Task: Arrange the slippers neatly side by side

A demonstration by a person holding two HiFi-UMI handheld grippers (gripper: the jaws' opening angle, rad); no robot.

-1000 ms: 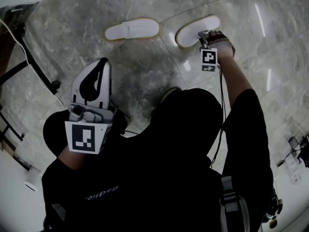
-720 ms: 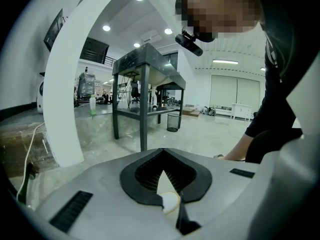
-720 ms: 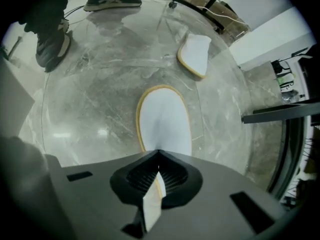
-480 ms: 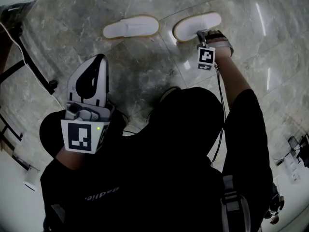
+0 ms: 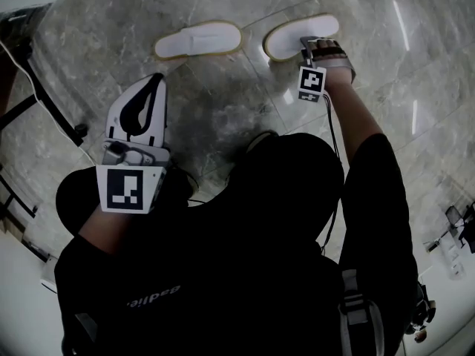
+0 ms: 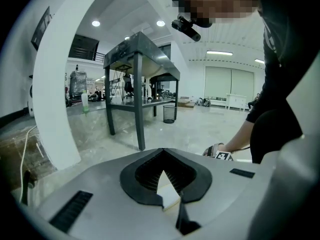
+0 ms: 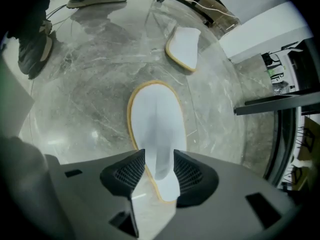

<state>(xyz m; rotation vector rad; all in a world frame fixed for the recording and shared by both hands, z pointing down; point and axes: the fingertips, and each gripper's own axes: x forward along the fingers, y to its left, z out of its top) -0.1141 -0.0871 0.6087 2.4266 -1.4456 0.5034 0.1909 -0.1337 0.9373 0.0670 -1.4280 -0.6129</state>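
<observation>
The right tongs, just opened wide, straddle the right slipper, far on the floor; left tongs shut, empty. A jaw snagging its heel could skew it from the left slipper, lying apart.

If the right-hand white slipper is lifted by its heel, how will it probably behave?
The slipper looks thin and flat, so it is probably light and may droop when held at one end. The floor is glossy stone, so the slipper would likely slide easily if pushed.
</observation>
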